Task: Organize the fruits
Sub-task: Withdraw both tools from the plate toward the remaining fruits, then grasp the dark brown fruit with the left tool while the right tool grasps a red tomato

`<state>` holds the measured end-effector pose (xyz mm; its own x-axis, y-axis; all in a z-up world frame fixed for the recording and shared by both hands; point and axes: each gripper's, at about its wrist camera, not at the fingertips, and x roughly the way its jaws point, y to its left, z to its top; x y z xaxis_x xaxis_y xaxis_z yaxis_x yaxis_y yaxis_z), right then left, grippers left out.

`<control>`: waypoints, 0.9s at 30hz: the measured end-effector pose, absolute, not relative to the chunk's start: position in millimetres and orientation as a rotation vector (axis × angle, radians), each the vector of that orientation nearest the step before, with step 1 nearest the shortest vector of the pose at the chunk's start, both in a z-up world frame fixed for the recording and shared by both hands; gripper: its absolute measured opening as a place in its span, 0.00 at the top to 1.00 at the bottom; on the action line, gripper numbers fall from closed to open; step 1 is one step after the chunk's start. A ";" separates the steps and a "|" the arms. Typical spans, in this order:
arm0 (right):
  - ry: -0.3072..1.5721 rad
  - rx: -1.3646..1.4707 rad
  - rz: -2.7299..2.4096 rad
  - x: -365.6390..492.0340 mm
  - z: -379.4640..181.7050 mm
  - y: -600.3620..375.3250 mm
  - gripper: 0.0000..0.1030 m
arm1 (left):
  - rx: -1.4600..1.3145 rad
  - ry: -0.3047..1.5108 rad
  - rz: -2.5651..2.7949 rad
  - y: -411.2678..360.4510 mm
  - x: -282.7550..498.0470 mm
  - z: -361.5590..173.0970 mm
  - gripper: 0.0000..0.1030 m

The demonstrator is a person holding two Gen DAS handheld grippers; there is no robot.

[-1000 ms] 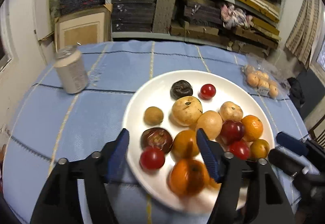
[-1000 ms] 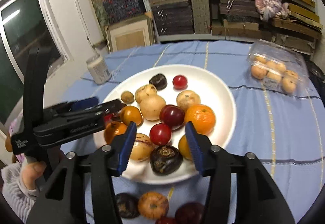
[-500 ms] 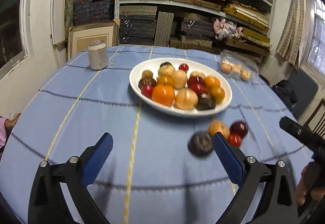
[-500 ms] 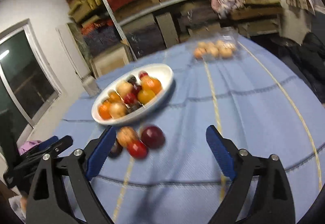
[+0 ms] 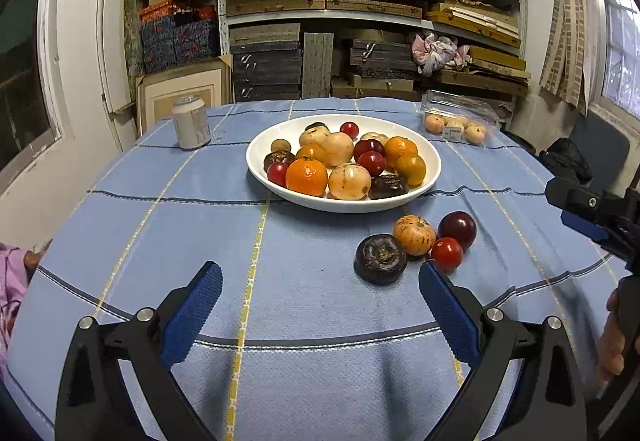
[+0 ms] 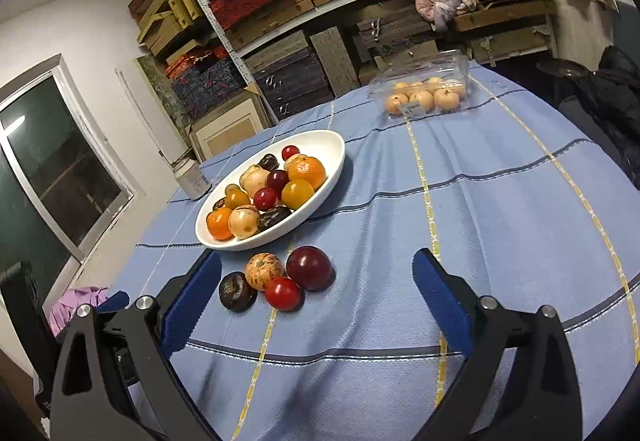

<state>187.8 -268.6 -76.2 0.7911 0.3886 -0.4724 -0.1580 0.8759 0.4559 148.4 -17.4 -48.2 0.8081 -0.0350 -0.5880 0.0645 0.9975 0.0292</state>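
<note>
A white plate [image 5: 430, 157] [image 6: 336, 157] holds several fruits: oranges, red, pale and dark ones. In front of it on the blue cloth lie a dark fruit [image 5: 380, 259] [image 6: 237, 291], a speckled orange fruit [image 5: 414, 235] [image 6: 264, 271], a small red fruit [image 5: 447, 253] [image 6: 283, 293] and a dark red plum [image 5: 457, 229] [image 6: 309, 267]. My left gripper [image 5: 320, 305] is open and empty, low near the table's front edge. My right gripper [image 6: 316, 297] is open and empty, just behind the loose fruits; it also shows in the left wrist view [image 5: 592, 213].
A drink can [image 5: 191, 123] [image 6: 192, 179] stands at the back left. A clear plastic box of pale fruits [image 5: 456, 119] [image 6: 424, 89] sits at the back right. Shelves of stacked boxes [image 5: 360, 21] stand behind the table. A dark chair [image 5: 592, 149] is at the right.
Both grippers have pulled back from over the plate toward the table's front edge and opened wider. The plate now sits farther off, and the loose fruits lie in view.
</note>
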 end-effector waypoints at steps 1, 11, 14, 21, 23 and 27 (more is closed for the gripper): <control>0.592 0.407 0.306 188.0 -76.2 -267.8 0.08 | 0.059 0.625 -0.051 -19.1 148.6 -48.4 0.04; 0.606 0.371 0.314 186.3 -77.1 -259.3 0.08 | 0.092 0.634 -0.050 -24.8 152.3 -54.0 0.04; 0.605 0.371 0.316 186.3 -77.0 -259.0 0.08 | 0.104 0.642 -0.048 -26.6 153.8 -56.7 0.04; 0.617 0.370 0.311 187.0 -79.0 -258.5 0.08 | 0.070 0.706 -0.047 -8.5 171.5 -67.9 0.04; 0.628 0.375 0.307 187.7 -80.2 -259.0 0.08 | 0.028 0.734 -0.049 0.2 176.0 -72.5 0.04; 0.636 0.378 0.310 187.8 -80.1 -258.8 0.08 | 0.078 0.737 -0.052 -8.9 177.9 -78.4 0.04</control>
<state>187.8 -258.8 -80.1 0.7627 0.3913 -0.5149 -0.1637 0.8870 0.4317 177.9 -8.9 -78.4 0.7391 -0.0194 -0.6733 0.0745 0.9958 0.0530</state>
